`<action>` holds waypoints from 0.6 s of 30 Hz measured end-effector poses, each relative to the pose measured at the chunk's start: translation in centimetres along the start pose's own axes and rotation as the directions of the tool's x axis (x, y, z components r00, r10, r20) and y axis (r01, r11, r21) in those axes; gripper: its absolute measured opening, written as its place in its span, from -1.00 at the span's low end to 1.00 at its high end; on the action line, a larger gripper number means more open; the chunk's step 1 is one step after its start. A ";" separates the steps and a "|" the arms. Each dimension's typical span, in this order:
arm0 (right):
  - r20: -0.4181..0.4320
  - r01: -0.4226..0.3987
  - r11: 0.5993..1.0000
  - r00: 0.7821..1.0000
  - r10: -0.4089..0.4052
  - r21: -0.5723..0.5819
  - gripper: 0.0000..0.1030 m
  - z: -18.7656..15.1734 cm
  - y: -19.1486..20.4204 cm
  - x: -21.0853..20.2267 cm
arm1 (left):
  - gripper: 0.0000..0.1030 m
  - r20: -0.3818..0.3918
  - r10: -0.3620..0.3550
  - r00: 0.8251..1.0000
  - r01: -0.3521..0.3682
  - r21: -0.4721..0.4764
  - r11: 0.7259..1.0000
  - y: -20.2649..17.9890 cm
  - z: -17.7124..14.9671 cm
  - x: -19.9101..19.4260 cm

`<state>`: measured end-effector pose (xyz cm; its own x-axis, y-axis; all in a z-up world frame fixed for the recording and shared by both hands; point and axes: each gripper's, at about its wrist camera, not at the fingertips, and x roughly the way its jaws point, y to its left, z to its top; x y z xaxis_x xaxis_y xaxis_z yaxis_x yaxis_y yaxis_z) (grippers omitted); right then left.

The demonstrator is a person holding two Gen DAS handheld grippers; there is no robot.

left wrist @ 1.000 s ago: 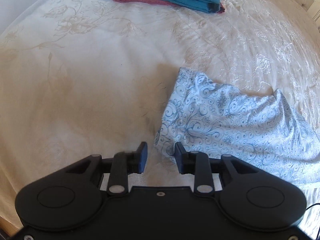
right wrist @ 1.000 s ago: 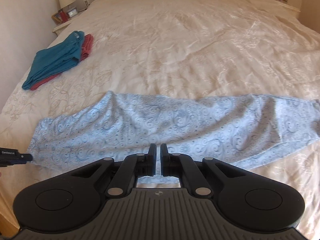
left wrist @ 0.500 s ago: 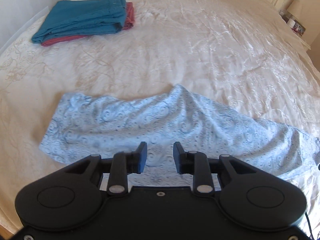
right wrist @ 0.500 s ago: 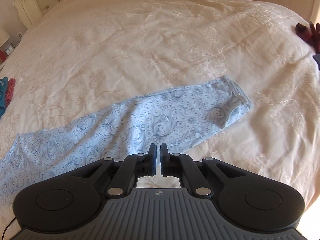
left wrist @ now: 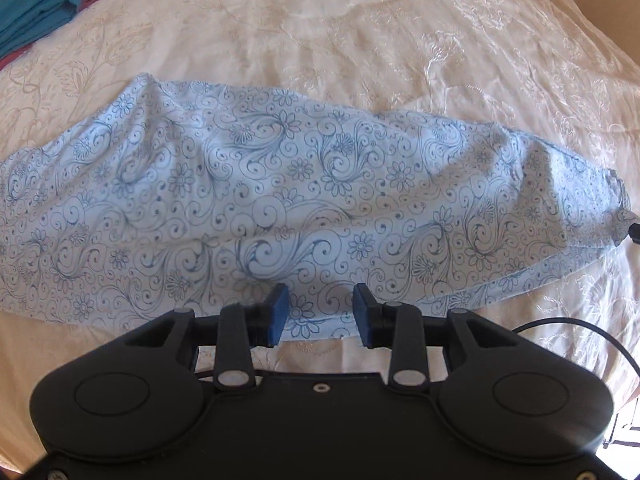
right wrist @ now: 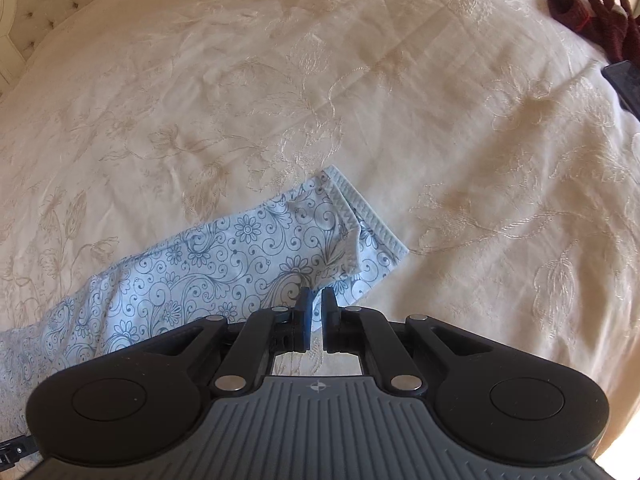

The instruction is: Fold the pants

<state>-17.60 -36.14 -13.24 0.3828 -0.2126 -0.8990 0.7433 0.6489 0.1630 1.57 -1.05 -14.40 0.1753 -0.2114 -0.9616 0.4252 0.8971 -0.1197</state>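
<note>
Left gripper (left wrist: 318, 312) gapes over pants (left wrist: 304, 200); right gripper (right wrist: 317, 312) nearly closed.

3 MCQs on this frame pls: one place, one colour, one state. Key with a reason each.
1. Where does the folded teal and red pile lie in the left wrist view?
A. top left corner
B. bottom right
C. on the pants

2. What colour are the pants?
A. plain grey
B. light blue with a dark blue floral swirl print
C. red

3. How does the left tool stand?
A. clamped on the hem
B. open, nothing held
C. out of view

Key:
1 A: the folded pile lies on the bedspread at the top left, apart from the pants.
2 B: the pants show that print.
3 B: the left tool has a wide gap between its pads.
</note>
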 end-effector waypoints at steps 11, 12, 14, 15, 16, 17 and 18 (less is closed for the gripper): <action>0.007 -0.126 0.992 0.992 0.126 0.019 -0.51 0.9 -1.1 -1.2 | -0.14 0.018 0.031 0.999 -0.029 -0.093 0.995 -0.1 0.3 -1.5; 0.009 -0.124 0.992 0.992 0.124 0.006 -0.47 1.0 -1.1 -1.2 | -0.14 0.022 0.029 0.999 -0.026 -0.102 0.994 -0.1 0.3 -1.7; -0.006 -0.117 0.993 0.993 0.117 -0.003 -0.47 1.4 -1.2 -0.4 | -0.14 0.026 0.027 0.999 -0.024 -0.112 0.993 -0.1 0.4 -1.9; -0.021 -0.109 0.994 0.994 0.109 0.004 -0.47 1.6 -1.3 0.1 | -0.14 0.028 0.025 0.999 -0.022 -0.112 0.994 -0.2 0.6 -2.1; -0.032 -0.102 0.995 0.994 0.102 0.016 -0.47 1.7 -1.4 0.4 | -0.14 0.029 0.025 0.999 -0.022 -0.109 0.994 -0.4 0.7 -2.1; -0.037 -0.102 0.994 0.994 0.103 0.032 -0.47 1.8 -1.6 0.8 | -0.14 0.030 0.027 0.999 -0.024 -0.104 0.994 -0.8 1.0 -2.1; -0.041 -0.104 0.994 0.994 0.105 0.042 -0.47 1.9 -1.7 1.0 | -0.14 0.032 0.028 0.999 -0.024 -0.099 0.995 -1.0 1.1 -2.2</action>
<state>-17.43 -38.85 -13.67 0.4363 -0.1134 -0.8926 0.7220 0.6361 0.2721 1.78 -1.89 -11.94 0.2152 -0.1989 -0.9561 0.3313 0.9359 -0.1201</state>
